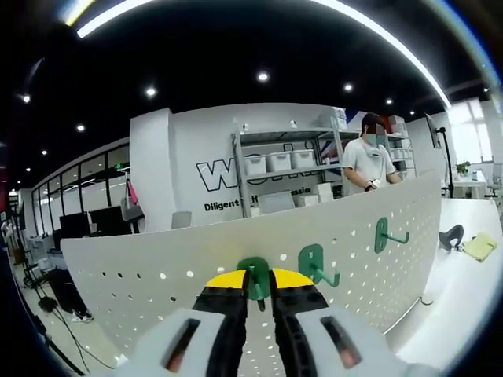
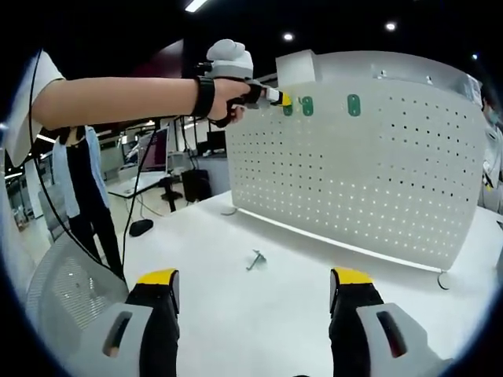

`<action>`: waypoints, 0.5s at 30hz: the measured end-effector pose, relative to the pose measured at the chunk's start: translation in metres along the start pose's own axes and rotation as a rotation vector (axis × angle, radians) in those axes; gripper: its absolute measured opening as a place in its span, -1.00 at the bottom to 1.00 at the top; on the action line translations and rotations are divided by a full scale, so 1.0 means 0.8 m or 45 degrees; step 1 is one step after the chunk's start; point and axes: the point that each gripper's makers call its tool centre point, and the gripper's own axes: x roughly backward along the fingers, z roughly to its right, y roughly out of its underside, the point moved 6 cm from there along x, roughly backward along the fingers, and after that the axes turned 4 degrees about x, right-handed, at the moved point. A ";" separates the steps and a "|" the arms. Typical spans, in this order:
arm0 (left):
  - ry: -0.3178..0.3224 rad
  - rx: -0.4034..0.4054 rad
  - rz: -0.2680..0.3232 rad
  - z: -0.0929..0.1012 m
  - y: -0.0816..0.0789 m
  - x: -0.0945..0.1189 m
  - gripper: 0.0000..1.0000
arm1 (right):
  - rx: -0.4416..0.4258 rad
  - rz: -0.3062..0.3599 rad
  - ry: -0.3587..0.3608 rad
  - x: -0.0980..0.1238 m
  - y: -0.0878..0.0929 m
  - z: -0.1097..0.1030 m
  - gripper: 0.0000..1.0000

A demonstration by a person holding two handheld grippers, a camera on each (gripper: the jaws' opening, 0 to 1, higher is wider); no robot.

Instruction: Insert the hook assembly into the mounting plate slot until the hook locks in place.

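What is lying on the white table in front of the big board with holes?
A small grey hook lies on the table, apart from the pegboard. The right gripper blocks the table's near edge, so anything there can't be seen.

Left tongs (image 1: 259, 292) with black jaws, yellow tips, pale grey housings with dark slots, right tongs (image 2: 255, 290) the same, black wrist strap (image 2: 205, 96), short white sleeve (image 2: 31, 86), thin black cable along the arm

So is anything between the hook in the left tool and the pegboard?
Nothing visible. The left tool holds the green hook right at the white pegboard, beside two mounted green hooks.
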 end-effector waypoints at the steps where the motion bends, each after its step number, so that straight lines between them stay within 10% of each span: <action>1: 0.001 -0.003 -0.002 0.000 0.000 -0.001 -0.77 | 0.003 -0.001 0.000 0.000 0.000 0.000 0.60; 15: 0.025 0.004 -0.004 0.002 0.002 0.000 -0.70 | 0.006 -0.005 -0.004 -0.003 0.000 0.001 0.60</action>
